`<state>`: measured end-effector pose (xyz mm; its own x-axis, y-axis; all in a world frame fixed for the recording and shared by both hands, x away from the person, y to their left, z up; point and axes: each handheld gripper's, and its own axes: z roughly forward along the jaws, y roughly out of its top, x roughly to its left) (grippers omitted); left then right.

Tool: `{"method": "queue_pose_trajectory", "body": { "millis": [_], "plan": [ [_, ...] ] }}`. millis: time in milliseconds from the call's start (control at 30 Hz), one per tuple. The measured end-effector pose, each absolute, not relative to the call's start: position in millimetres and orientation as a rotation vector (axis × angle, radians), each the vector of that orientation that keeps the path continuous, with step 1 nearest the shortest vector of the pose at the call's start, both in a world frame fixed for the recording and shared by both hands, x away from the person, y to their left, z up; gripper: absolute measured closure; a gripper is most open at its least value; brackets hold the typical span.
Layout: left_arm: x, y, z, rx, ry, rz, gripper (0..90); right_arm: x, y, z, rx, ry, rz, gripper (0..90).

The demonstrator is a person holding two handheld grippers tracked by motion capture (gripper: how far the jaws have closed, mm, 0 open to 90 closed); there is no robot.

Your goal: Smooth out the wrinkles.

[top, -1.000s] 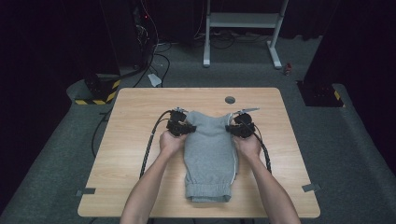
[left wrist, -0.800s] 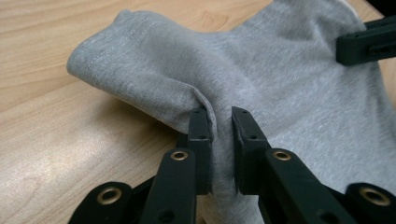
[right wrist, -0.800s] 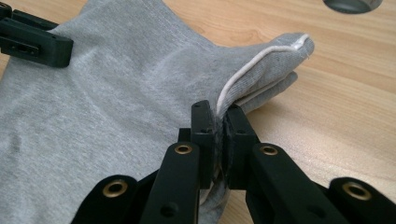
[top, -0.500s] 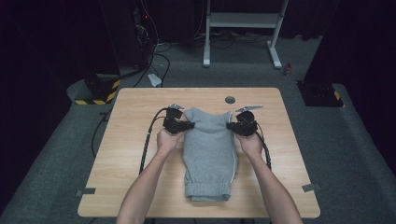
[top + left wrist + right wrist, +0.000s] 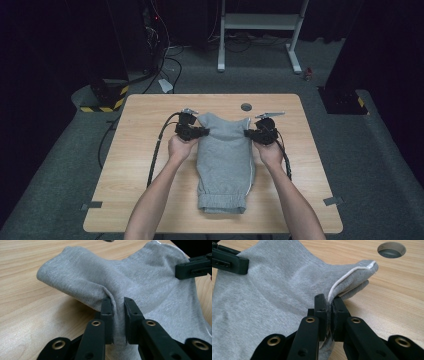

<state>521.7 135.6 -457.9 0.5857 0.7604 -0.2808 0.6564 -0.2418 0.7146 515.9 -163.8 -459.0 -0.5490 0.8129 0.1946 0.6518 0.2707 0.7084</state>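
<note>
Our left gripper (image 5: 117,306) is clamped on a fold of the grey sweatpants (image 5: 224,155), the cloth pinched between its two black jaws at the garment's left far corner. That corner lifts slightly off the wooden table (image 5: 140,150), with a rounded fold bulging just beyond the jaws. Our right gripper (image 5: 330,303) is closed tight on the opposite far corner, gripping the edge where a white piping stripe (image 5: 347,277) runs along the seam. A round hole (image 5: 391,249) in the tabletop sits beyond that corner.

From the high view, we see both grippers (image 5: 200,132) (image 5: 252,134) at either side of the pants' far end, well apart, the fabric spread between them. The sweatpants lie folded lengthwise in the middle of the table, cuffed hem toward our side. Black cables (image 5: 156,150) trail from the grippers along our forearms.
</note>
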Motion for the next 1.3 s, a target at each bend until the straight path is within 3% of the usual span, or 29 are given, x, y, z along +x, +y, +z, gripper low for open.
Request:
{"method": "queue_pose_trajectory", "body": {
  "millis": [500,1300],
  "plan": [
    [525,137,-444,1.962,1.117,0.184,80.0,521,-163,-445,1.354,2.324,1.139,85.2],
    [538,145,-401,1.88,1.109,0.285,80.0,542,-155,-392,1.275,2.242,1.187,85.3]
  ]
}}
